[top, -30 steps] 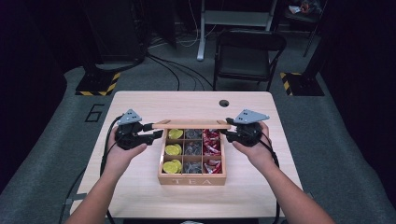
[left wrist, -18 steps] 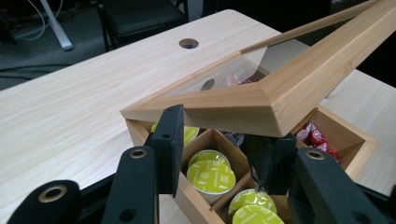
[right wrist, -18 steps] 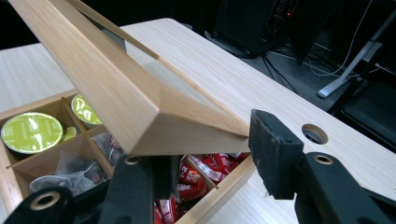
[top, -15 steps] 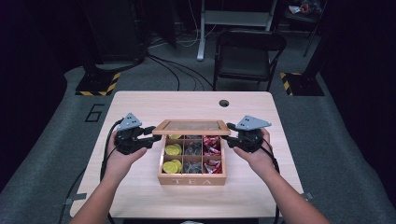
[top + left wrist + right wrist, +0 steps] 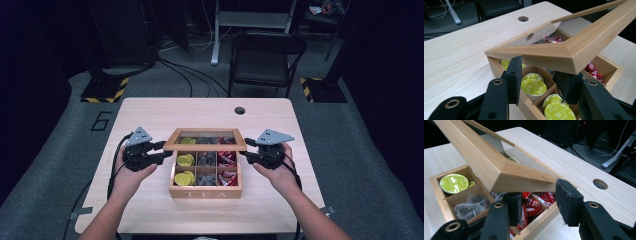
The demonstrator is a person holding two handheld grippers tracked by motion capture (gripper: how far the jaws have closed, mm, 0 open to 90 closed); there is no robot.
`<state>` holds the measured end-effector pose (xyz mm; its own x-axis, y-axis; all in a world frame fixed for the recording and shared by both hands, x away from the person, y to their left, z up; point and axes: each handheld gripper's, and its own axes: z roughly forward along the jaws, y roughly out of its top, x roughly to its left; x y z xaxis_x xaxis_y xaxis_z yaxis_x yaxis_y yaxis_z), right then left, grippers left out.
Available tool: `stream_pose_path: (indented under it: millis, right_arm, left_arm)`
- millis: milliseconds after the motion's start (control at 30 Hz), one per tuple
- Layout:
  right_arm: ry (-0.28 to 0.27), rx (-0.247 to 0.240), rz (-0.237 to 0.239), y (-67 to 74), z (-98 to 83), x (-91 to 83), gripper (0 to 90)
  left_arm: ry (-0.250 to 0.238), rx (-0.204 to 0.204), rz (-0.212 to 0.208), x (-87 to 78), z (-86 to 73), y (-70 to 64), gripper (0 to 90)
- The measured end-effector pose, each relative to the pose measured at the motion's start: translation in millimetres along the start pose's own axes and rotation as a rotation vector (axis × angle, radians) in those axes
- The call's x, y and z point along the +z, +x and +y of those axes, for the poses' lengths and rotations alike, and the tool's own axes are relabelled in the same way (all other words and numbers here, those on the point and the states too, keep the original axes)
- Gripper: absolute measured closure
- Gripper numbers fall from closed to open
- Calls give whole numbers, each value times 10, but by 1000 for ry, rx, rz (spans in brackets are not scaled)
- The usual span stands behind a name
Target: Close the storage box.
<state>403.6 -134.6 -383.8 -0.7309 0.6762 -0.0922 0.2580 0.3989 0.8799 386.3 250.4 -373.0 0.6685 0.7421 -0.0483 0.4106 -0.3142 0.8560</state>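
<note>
While a wooden tea box [image 5: 205, 187] sits on the table [image 5: 150, 112] between the two hands, its glass-paned lid [image 5: 206, 140] stands half raised, hinged at the far side. The left gripper [image 5: 163, 151] is at the lid's left front corner, one pad on each side of that corner; its jaws have just been closing, and they look pressed on the wood. The right gripper [image 5: 248, 150] is at the right front corner, its jaws closing too, one pad beside the lid's end and the other under its edge; whether they press I cannot tell. Below the left gripper lie yellow-green capsules [image 5: 534, 86]; below the right, red wrapped sweets [image 5: 534, 202], with clear tea sachets [image 5: 470, 207] beside them.
</note>
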Motion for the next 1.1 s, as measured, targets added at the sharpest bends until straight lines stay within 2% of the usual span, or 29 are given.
stream_pose_path:
  millis: [200, 333, 500, 633, 800, 900, 1100]
  right_arm:
    - [10, 32, 21, 53, -102, -80, 568]
    - [9, 52, 34, 102, -159, -107, 575]
    - [4, 46, 52, 191, -203, -154, 575]
    - [6, 97, 58, 222, -224, -172, 570]
    - [17, 116, 58, 230, -268, -158, 570]
    - [23, 171, 78, 235, -308, -160, 570]
    - [30, 168, 88, 287, -342, -190, 570]
  left_arm:
    - [8, -13, -7, 3, -84, -34, 583]
    - [12, -6, 0, 10, -134, -57, 585]
    - [18, -15, -4, 16, -216, -84, 585]
    - [23, -25, -8, 25, -274, -103, 586]
    - [27, -24, -13, 33, -320, -116, 598]
    - [30, -23, -8, 40, -351, -132, 599]
    - [40, -40, -22, 53, -425, -148, 601]
